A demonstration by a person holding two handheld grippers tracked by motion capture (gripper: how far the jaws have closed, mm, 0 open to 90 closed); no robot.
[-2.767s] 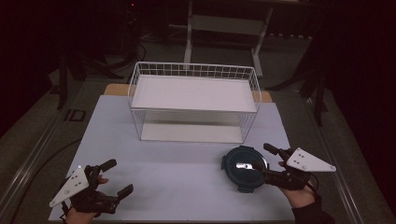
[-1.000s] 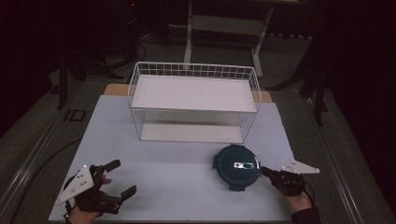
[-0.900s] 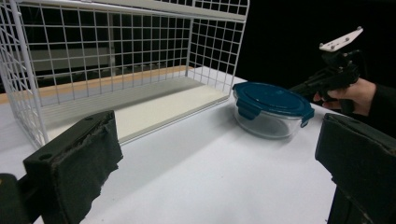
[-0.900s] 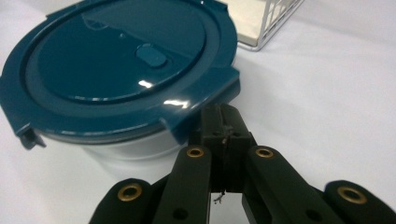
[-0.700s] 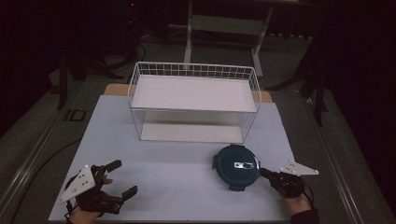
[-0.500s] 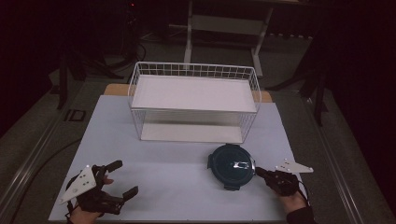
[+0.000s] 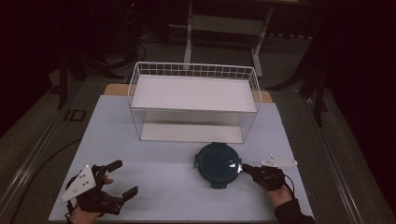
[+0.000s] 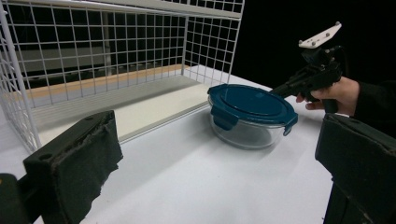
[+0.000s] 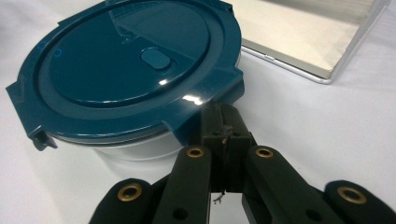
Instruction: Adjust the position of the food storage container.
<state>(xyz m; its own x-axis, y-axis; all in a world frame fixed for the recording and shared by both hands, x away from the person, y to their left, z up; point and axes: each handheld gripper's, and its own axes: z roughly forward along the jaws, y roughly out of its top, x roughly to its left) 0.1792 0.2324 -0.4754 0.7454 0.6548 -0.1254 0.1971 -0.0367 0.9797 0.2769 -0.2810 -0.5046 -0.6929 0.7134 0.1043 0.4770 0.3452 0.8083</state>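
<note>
A round glass container with a dark teal clip-on lid point(image 7: 217, 163) point(image 8: 250, 105) point(image 9: 135, 60) stands on the white table, just in front of the wire basket. My right gripper point(image 7: 243, 167) point(image 9: 224, 122) is shut with nothing between its jaws. Its tips press against the container's right side, under a lid clip. In the left gripper view the right gripper point(image 8: 280, 88) shows beyond the container, held by a hand. My left gripper point(image 7: 126, 177) rests open near the table's front left corner, well apart from the container, nothing between its pads.
A white wire basket point(image 7: 194, 70) point(image 8: 93, 46) with a flat white floor stands at the back middle of the table, open toward the front. The white tabletop point(image 7: 163, 186) spreads between the two grippers. Dark floor and stands lie beyond.
My right gripper has shut and moved left against the container. The container has slid a little left and toward the basket. The left gripper has barely moved.
</note>
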